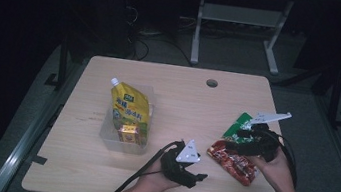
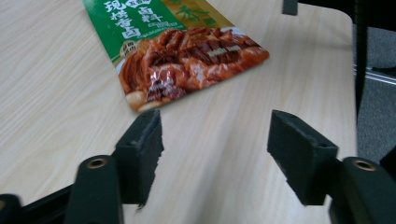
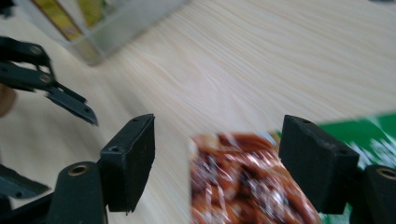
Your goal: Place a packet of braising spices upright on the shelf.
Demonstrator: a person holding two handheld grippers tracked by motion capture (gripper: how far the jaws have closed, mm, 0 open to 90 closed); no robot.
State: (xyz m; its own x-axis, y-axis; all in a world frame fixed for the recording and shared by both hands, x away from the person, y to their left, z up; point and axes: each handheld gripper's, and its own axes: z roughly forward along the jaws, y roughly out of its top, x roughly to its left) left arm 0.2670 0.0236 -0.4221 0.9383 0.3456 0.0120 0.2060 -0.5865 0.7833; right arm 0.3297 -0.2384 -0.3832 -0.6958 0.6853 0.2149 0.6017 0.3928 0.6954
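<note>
In the high view, a flat red-and-green printed foil food packet [image 1: 233,153] is seen lying on the right part of the light wooden table [image 1: 175,84], near its front right corner. The right gripper [image 1: 246,137] is held directly over the packet, its black body covering the packet's middle; whether its jaws touch the foil cannot be told from here. The left gripper [image 1: 192,177] is held near the table's front edge, just left of the packet's red end and apart from it, with its jaws pointing towards the packet. To the left, a clear plastic rectangular bin [image 1: 127,120] is seen holding a yellow spouted pouch [image 1: 129,108] that leans out of it.

In the left gripper view, the left gripper [image 2: 215,154] is shown with its jaws spread wide and nothing between them but bare table. The packet [image 2: 187,60] lies flat just beyond the tips, its red end nearest.

In the right gripper view, the right gripper [image 3: 217,165] is shown with its jaws wide apart, and the red end of the packet [image 3: 243,186] lies between them, gripped by neither. The picture is blurred. The left gripper's black jaw tips are seen at the left edge, and a corner of the clear bin [image 3: 107,32] appears at the upper left.
</note>
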